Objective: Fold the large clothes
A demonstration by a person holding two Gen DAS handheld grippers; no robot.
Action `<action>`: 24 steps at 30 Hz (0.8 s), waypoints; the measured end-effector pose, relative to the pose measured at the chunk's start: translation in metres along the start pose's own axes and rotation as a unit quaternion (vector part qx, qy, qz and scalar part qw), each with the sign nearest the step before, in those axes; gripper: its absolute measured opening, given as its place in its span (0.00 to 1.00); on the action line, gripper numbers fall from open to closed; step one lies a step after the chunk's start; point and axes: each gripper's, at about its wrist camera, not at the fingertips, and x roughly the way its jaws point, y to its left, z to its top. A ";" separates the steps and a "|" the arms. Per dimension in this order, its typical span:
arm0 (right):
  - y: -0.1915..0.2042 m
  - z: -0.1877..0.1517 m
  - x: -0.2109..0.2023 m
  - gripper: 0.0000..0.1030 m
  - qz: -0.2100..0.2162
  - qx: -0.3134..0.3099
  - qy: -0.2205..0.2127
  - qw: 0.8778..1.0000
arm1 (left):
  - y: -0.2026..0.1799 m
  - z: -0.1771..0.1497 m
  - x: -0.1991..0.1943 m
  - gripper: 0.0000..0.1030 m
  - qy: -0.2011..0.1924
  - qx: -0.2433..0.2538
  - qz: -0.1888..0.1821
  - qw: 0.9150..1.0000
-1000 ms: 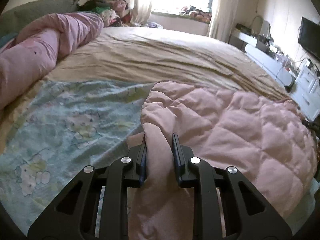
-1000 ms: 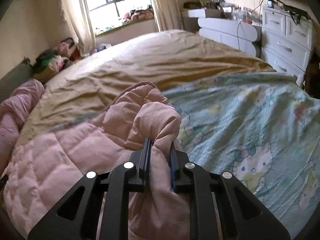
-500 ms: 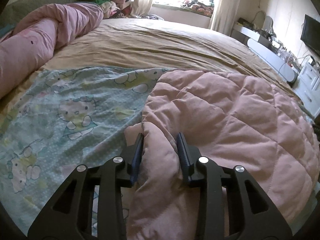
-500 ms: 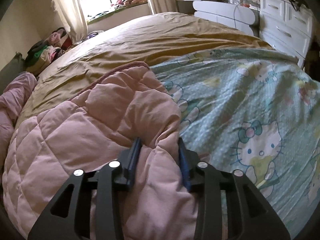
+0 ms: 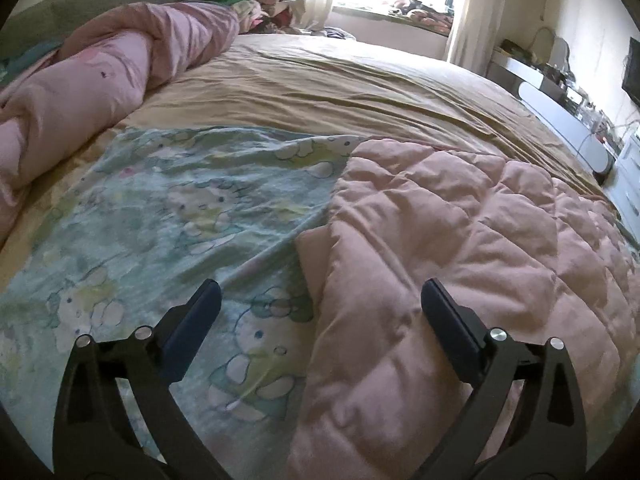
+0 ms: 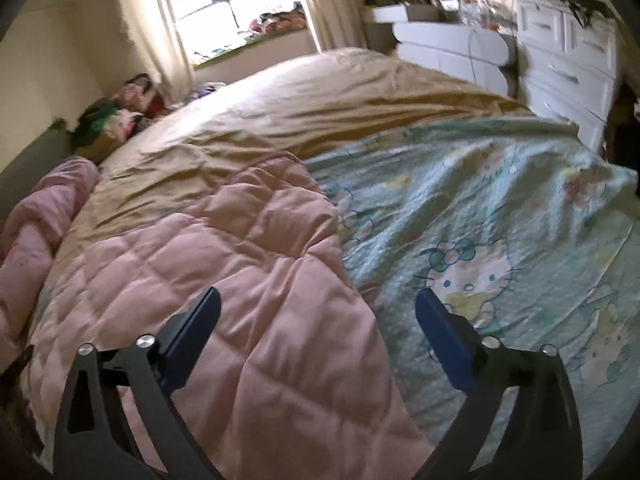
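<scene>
A pink quilted blanket (image 5: 472, 248) lies folded on the bed, over a pale green cartoon-cat sheet (image 5: 172, 216). In the left wrist view its left edge runs between the jaws of my left gripper (image 5: 320, 296), which are opening wide, and the pads press on nothing. In the right wrist view the same pink blanket (image 6: 224, 264) fills the left half and the cartoon-cat sheet (image 6: 500, 240) the right. My right gripper (image 6: 318, 300) hangs over the blanket's right edge, its jaws also opening wide, clear of the fabric.
A tan bedspread (image 5: 340, 84) covers the far bed. A rolled pink duvet (image 5: 92, 80) lies along the left side. Clothes (image 6: 116, 116) are piled by the window. A white dresser (image 6: 572, 60) and a white bench (image 5: 560, 120) stand beside the bed on the right.
Both grippers, shut on bunched blanket edges a second ago, have opened wide and let go. The blanket now lies flat on the bed.
</scene>
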 end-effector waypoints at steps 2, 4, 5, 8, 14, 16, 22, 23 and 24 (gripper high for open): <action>-0.003 -0.005 -0.012 0.96 0.017 -0.003 0.001 1.000 | 0.005 -0.006 -0.005 0.91 0.009 -0.013 -0.004 1.000; -0.006 -0.011 -0.018 0.96 0.023 -0.006 0.012 1.000 | 0.009 -0.014 -0.010 0.91 0.011 -0.022 -0.003 1.000; -0.008 -0.016 -0.020 0.96 0.027 -0.009 0.021 0.999 | 0.011 -0.019 -0.013 0.91 0.013 -0.026 -0.005 1.000; -0.010 -0.026 -0.022 0.96 0.028 -0.011 0.036 0.999 | 0.018 -0.028 -0.021 0.91 0.018 -0.041 -0.012 0.999; -0.017 -0.045 -0.013 0.96 0.044 -0.002 0.069 0.997 | 0.033 -0.046 -0.025 0.91 0.043 -0.078 -0.046 0.995; -0.020 -0.048 -0.007 0.96 0.050 -0.001 0.081 0.995 | 0.041 -0.049 -0.017 0.91 0.056 -0.110 -0.079 0.989; -0.030 -0.057 0.025 0.96 0.088 0.035 0.140 0.986 | 0.054 -0.065 0.013 0.91 0.100 -0.190 -0.172 0.961; -0.033 -0.057 0.030 0.96 0.097 0.046 0.148 0.983 | 0.054 -0.068 0.017 0.91 0.102 -0.198 -0.183 0.957; -0.035 -0.057 0.034 0.96 0.106 0.055 0.153 0.981 | 0.054 -0.069 0.021 0.92 0.104 -0.206 -0.194 0.954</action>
